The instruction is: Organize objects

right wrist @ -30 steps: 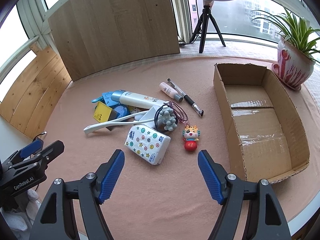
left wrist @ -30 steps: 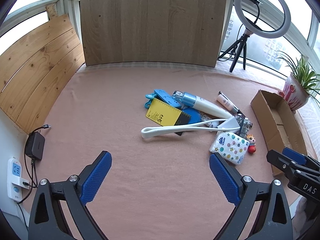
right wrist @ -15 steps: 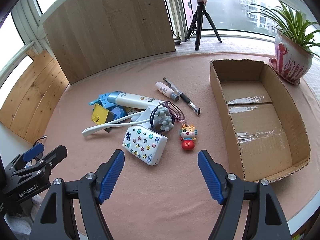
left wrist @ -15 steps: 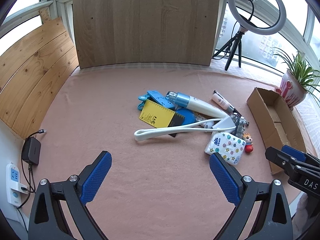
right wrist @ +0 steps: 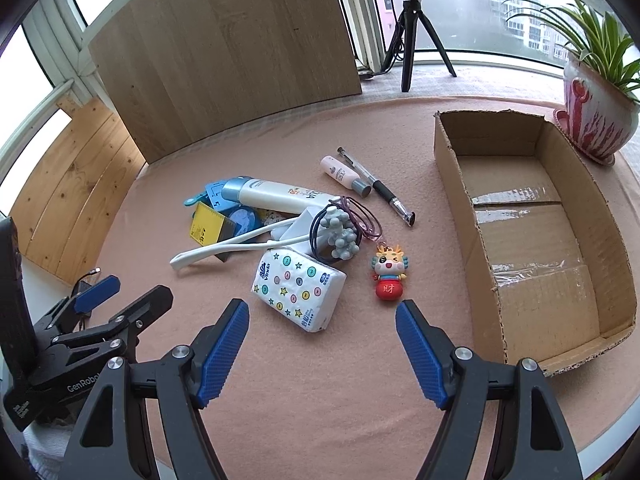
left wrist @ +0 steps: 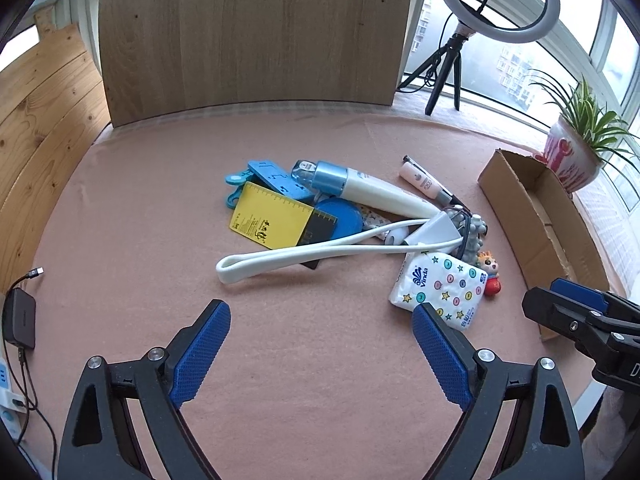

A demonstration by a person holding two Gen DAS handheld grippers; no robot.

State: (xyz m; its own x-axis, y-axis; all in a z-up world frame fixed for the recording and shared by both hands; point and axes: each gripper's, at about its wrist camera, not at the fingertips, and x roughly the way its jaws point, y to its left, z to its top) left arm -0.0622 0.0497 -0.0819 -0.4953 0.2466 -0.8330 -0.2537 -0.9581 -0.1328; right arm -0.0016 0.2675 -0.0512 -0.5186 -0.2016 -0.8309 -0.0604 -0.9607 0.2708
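A heap of small objects lies mid-table: a patterned tissue pack (right wrist: pixel 298 290) (left wrist: pixel 438 290), a red dragon figurine (right wrist: pixel 388 272), a white tube with blue cap (right wrist: pixel 276 196) (left wrist: pixel 360 186), a yellow ruler card (left wrist: pixel 270 220), a white looped band (left wrist: pixel 320 254), a pen (right wrist: pixel 376 186) and a grey massager (right wrist: pixel 340 236). An open cardboard box (right wrist: pixel 532 232) stands to the right. My right gripper (right wrist: pixel 322 344) is open and empty, just in front of the tissue pack. My left gripper (left wrist: pixel 320 354) is open and empty, in front of the heap.
A wooden board (left wrist: pixel 252 36) stands at the back and wooden planks (left wrist: pixel 44 120) on the left. A ring light on a tripod (left wrist: pixel 452 60) and a potted plant (right wrist: pixel 596 120) stand back right. A charger and power strip (left wrist: pixel 18 322) lie at the left edge.
Both grippers have moved forward toward the heap, so the objects look larger and nearer. Both stay open and empty. No object has moved.
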